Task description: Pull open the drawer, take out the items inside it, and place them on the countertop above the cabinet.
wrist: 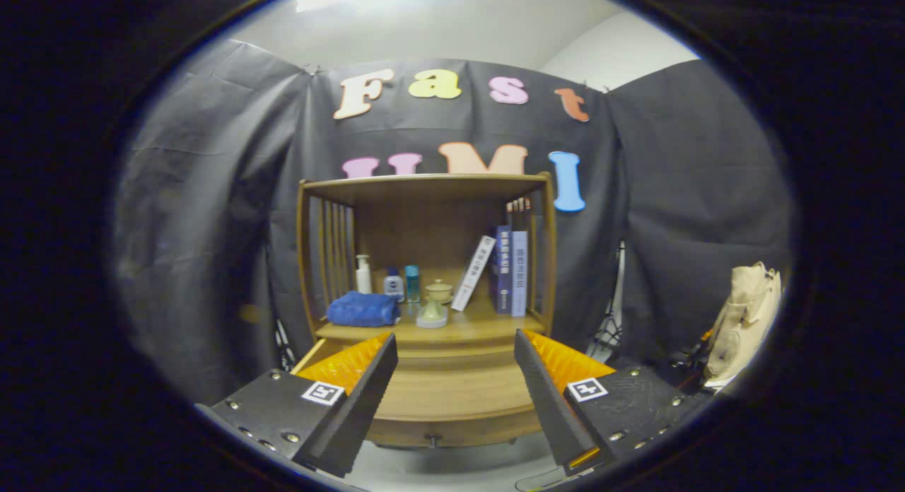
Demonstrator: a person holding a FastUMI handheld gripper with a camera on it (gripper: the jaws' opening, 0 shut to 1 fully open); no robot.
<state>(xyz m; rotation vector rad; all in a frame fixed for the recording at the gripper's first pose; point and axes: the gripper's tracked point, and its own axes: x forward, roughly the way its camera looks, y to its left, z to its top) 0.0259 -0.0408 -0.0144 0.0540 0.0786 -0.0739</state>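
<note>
Two fingers of the gripper (452, 368) stood wide apart, holding nothing, framing the wooden cabinet (428, 315). Its drawer (452, 425) sat shut below the worktop (438, 331), a small dark knob (432, 440) low between the fingers. Missing so small a knob seemed the likely slip. A soft blue towel (362, 309), smooth bottles (385, 280) and upright books (509, 269) crowded the worktop, leaving little room.

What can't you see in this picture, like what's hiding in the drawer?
- Drawer contents: gripper view, hidden behind its shut wooden front.
- Drawer knob: too small to make out its shape.
- Bottles on the shelf: labels too small.
- Cabinet's lower corners: covered by the open gripper fingers.
- Tan bag: partly cut off, blurred.
</note>
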